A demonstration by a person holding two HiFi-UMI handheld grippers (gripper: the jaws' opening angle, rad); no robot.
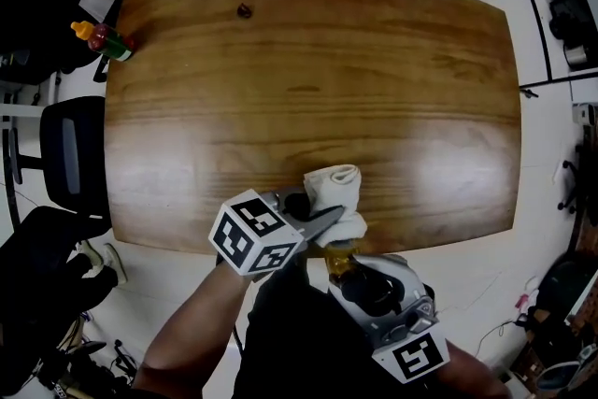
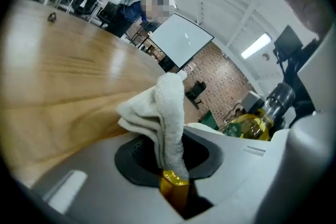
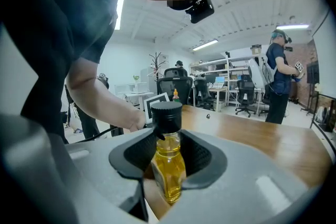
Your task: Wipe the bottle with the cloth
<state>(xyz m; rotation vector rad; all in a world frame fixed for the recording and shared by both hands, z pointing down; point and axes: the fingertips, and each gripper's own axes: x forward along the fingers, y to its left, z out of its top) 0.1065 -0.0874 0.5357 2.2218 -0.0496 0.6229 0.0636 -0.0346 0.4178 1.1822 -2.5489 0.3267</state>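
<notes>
A folded white cloth (image 1: 336, 193) sticks out of my left gripper (image 1: 322, 218), which is shut on it over the table's near edge. In the left gripper view the cloth (image 2: 164, 113) stands up between the jaws of the left gripper (image 2: 169, 165). My right gripper (image 1: 348, 268) is shut on a small glass bottle (image 1: 336, 260) of yellow liquid, just off the table's edge and right beside the cloth. In the right gripper view the bottle (image 3: 169, 165), black-capped, stands upright in the right gripper (image 3: 168, 178). I cannot tell whether cloth and bottle touch.
The wooden table (image 1: 308, 79) stretches ahead. Small sauce bottles (image 1: 103, 39) stand at its far left corner and a tiny dark object (image 1: 245, 10) lies near its far edge. An office chair (image 1: 70, 152) stands at the left. A person (image 3: 278, 73) stands beyond the table.
</notes>
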